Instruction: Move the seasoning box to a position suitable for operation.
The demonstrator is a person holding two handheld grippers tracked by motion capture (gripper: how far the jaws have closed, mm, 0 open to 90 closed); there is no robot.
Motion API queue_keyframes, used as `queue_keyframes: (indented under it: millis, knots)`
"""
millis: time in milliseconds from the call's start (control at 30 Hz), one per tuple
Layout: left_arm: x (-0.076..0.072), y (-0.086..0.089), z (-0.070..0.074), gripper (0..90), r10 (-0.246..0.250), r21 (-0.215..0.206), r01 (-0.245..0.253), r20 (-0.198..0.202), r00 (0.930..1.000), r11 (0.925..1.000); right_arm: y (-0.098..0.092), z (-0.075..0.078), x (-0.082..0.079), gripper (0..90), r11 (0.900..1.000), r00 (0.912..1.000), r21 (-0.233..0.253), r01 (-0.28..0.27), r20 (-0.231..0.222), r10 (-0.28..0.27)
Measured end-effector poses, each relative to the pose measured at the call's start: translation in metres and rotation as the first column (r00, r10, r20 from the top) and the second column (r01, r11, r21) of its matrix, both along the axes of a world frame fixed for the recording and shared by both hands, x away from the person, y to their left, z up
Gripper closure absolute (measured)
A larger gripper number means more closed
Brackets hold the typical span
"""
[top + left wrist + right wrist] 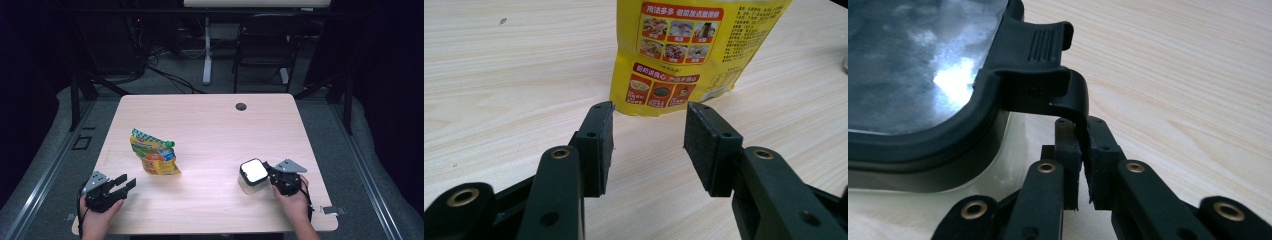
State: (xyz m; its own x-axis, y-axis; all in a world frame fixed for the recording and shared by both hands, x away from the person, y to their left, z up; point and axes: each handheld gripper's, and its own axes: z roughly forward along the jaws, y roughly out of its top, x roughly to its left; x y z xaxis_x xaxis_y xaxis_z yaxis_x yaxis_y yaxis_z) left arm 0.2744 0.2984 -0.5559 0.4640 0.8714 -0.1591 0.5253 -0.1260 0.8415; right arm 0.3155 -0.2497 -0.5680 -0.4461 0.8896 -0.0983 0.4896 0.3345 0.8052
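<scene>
- The right tool (1082, 150) is clamped on the black latch tab (1074, 102) of the lidded container (252, 176), which sits on the tabletop (210, 120) at the front right.
- The grip looks thin: only the tab's lower edge sits between the jaws, so it is probably best to pull slowly and along the hinge's arc, lest it slip.
- The left tool (649, 137) stands wide open with nothing in it, aimed at the yellow pouch (689, 50) just ahead.
- That free tool could steady the container if the latch resists.
</scene>
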Motion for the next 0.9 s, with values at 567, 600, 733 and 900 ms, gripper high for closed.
queue_keyframes:
  millis: [567,600,733,900]
  knots:
    - [-0.001,-0.006,0.000,55.4,-0.021,0.007,0.021,0.008,0.9997,0.9998,0.052,0.001,-0.026,85.3,0.999,0.9994,0.051,0.009,-0.035,-0.007]
    - [-0.001,-0.006,0.000,55.5,-0.021,0.008,0.021,0.010,0.9997,0.9998,0.053,0.001,-0.027,85.3,0.998,0.9989,0.059,0.019,-0.043,-0.017]
    - [-0.001,-0.004,0.001,55.4,-0.020,0.009,0.020,0.008,0.9998,0.9998,0.060,-0.001,-0.034,85.3,0.994,0.9966,0.087,0.068,-0.052,-0.064]
    - [-0.001,-0.004,0.001,55.4,-0.020,0.009,0.020,0.009,0.9998,0.9998,0.067,0.001,-0.042,84.5,0.996,0.9968,0.050,0.075,-0.030,-0.074]
